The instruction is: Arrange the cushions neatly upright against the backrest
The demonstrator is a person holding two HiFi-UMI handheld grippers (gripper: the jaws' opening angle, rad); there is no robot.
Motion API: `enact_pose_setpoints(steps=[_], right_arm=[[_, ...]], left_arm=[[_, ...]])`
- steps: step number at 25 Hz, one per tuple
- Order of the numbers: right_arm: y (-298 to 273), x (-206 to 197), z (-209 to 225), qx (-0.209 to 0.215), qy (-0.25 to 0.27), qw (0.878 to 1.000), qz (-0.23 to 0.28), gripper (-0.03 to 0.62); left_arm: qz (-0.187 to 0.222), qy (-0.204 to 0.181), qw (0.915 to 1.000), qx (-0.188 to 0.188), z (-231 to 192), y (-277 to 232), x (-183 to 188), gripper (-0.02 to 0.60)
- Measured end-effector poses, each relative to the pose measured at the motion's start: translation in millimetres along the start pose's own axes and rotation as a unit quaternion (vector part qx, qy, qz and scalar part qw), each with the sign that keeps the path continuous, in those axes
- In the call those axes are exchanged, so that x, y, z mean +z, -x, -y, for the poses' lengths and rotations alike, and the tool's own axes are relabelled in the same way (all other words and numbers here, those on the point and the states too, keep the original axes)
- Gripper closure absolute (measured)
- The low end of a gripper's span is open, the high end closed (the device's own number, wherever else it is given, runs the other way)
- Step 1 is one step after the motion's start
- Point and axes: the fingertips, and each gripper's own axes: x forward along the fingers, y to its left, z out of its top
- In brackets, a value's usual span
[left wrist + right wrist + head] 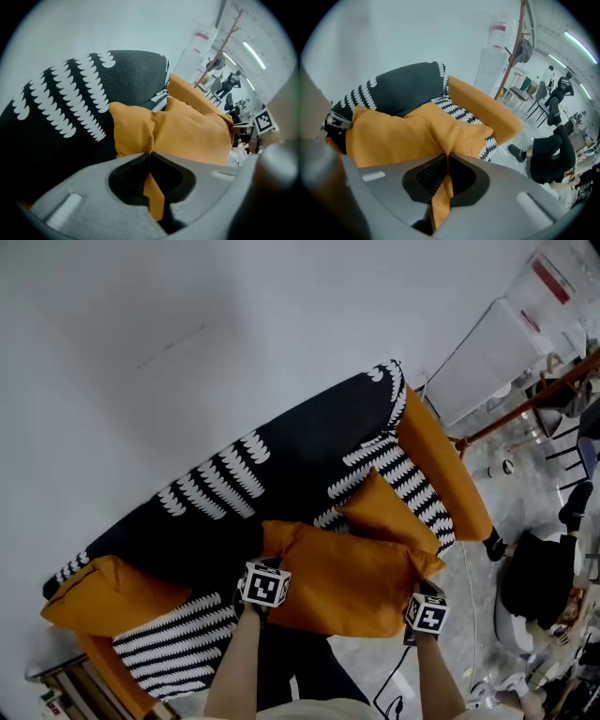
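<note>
Around the sofa: white wall at 12 o'clock, person in black seated at 4 o'clock. In front of the backrest at 1 o'clock, a smaller orange cushion tipped on the striped seat. Front and centre at 6 o'clock, large orange cushion, plump and creased, held over the seat's front edge. Left gripper clamped tight on its fabric; right gripper likewise, pinching a fold.

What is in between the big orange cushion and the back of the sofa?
A smaller orange cushion lies just behind the big cushion, near the right armrest. The left gripper and right gripper are both shut on the big cushion's edge. Further left, the backrest has nothing visible in front of it.
</note>
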Motion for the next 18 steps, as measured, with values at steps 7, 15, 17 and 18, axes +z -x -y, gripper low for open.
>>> enact_pose_setpoints(steps=[7, 15, 17, 18], right_arm=[[30.2, 19.3, -23.1, 0.018, 0.011, 0.999, 0.035, 0.574], [54.8, 83.9, -87.3, 0.068, 0.073, 0.990, 0.097, 0.574], [59.0, 104.5, -111.8, 0.083, 0.092, 0.986, 0.112, 0.574], [60.6, 115.5, -124.5, 0.091, 0.102, 0.983, 0.119, 0.574]], left_arm=[[0.036, 0.040, 0.9984, 0.017, -6.2, 50.3, -27.2, 0.571], [0.091, 0.120, 0.9869, 0.057, -37.1, 110.4, -62.7, 0.572], [0.099, 0.135, 0.9834, 0.071, -50.0, 123.5, -71.3, 0.571], [0.102, 0.141, 0.9816, 0.078, -56.5, 129.5, -74.7, 0.572]])
